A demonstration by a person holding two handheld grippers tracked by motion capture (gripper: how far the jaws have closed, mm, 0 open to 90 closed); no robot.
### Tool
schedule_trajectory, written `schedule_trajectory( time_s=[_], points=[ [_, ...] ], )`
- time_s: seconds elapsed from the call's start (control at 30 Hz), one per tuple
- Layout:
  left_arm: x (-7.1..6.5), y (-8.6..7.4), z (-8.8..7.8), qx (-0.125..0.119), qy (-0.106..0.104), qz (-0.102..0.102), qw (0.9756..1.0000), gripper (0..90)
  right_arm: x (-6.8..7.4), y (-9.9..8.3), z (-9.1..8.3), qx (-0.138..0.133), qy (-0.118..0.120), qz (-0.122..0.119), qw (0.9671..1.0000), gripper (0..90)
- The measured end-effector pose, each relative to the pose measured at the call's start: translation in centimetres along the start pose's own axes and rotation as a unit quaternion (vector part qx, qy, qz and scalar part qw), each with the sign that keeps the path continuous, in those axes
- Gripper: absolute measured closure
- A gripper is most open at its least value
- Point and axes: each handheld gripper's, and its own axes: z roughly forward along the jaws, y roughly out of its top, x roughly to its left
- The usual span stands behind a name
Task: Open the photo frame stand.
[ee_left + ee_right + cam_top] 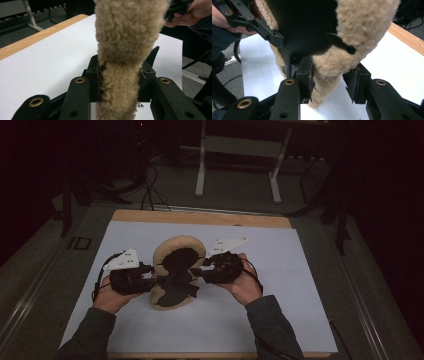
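While we hold it up off the white sheet [280,270] covering the desk [200,217], the fleece hat [172,252] hangs between our two tools, its dark lining [177,262] turned toward us in the high view. Our left hand-held gripper [150,281] has its jaws pressed on a thick fold of the woolly tan fleece [125,50]; in its own view the pads squeeze that fold from both sides, and the pile bulges out above them. Our right hand-held gripper [197,270] reaches the hat from the opposite side. In its own view one jaw lies against the edge where lining [304,25] meets fleece [364,30], while the other jaw stands slightly clear of the pile with a gap showing, so we cannot tell whether it really clamps the rim. A small black strap [340,42] crosses the fleece just above that gripper's jaws. The other gripper [257,22] shows beyond the hat, at its far edge. Both hands [112,295] sit close together, with the hat's lower tip near the sheet between them.
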Motion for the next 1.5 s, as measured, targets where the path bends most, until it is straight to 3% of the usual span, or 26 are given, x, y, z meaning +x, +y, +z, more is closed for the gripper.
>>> schedule_trajectory(
  time_s=[0.33,0.5,0.77,1.2,1.5],
  points=[
    [-0.3,0.6,0.8,0.004,0.013,0.000,0.9999,65.8,-0.6,-0.7,-0.6,-0.002,-0.016,0.015,0.9998,57.2],
    [0.0,0.6,1.0,0.001,0.024,-0.012,0.9996,66.5,-1.1,-1.5,-1.4,-0.012,-0.023,0.030,0.9992,55.6],
    [-0.3,0.9,1.6,0.000,0.030,-0.012,0.9995,66.6,-1.8,-2.9,-2.7,-0.023,-0.037,0.051,0.9978,54.2],
    [-0.8,2.3,3.5,0.021,0.043,0.000,0.9989,67.1,-2.2,-5.0,-4.4,-0.041,-0.060,0.069,0.9950,53.2],
    [-1.5,3.4,5.0,0.042,0.045,0.023,0.9978,67.3,-2.2,-6.2,-4.8,-0.043,-0.068,0.078,0.9937,52.1]
  ],
)
